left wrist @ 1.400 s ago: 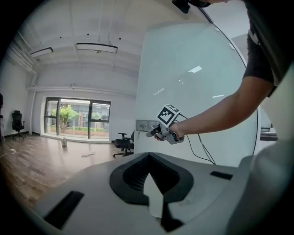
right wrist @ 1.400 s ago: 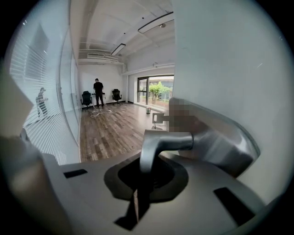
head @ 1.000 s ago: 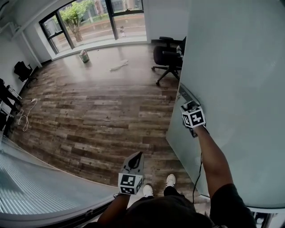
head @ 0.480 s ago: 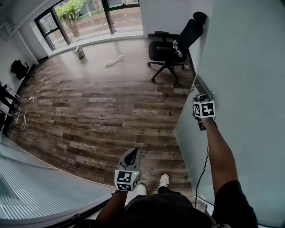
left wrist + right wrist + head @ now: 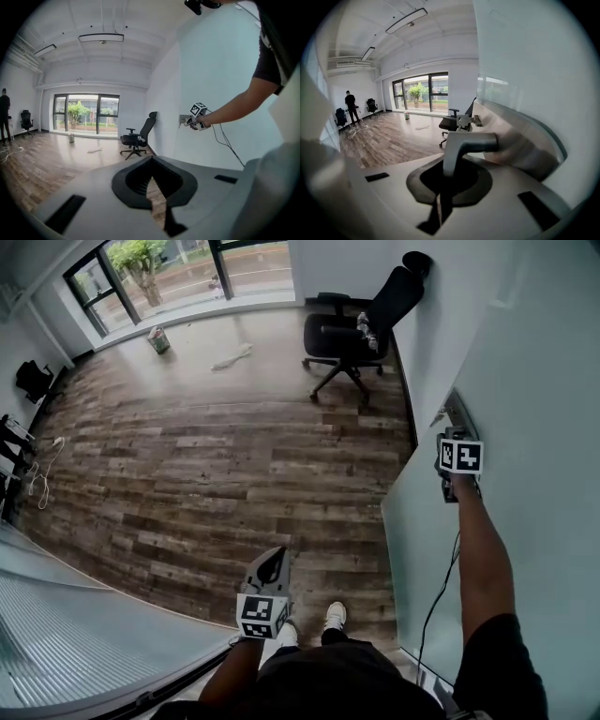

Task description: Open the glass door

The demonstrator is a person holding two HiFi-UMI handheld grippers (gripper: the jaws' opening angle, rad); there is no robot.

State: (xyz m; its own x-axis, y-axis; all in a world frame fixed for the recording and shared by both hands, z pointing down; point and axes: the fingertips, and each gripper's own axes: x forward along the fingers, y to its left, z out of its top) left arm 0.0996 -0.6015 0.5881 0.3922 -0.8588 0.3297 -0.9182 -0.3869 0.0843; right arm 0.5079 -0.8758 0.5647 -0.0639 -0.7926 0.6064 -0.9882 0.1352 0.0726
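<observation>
The frosted glass door (image 5: 525,371) stands at the right, swung away from the opening. Its metal lever handle (image 5: 457,412) sticks out from the door's edge. My right gripper (image 5: 451,432) is shut on that handle; in the right gripper view the grey lever (image 5: 465,143) bends down between the jaws of the right gripper (image 5: 445,177). My left gripper (image 5: 271,565) hangs low over the wooden floor by the person's shoes, shut with nothing in it, and in its own view the left gripper (image 5: 153,182) looks across at the right gripper (image 5: 194,120).
A black office chair (image 5: 352,329) stands by the wall beyond the door. A ribbed glass partition (image 5: 75,634) runs along the lower left. Large windows (image 5: 187,268) line the far wall. A cable (image 5: 42,474) and a standing person (image 5: 349,105) are at the far left.
The door has swung further right, with my right gripper riding on its handle. The office chair behind it has come fully into view. My left gripper drifted slightly down and left.
</observation>
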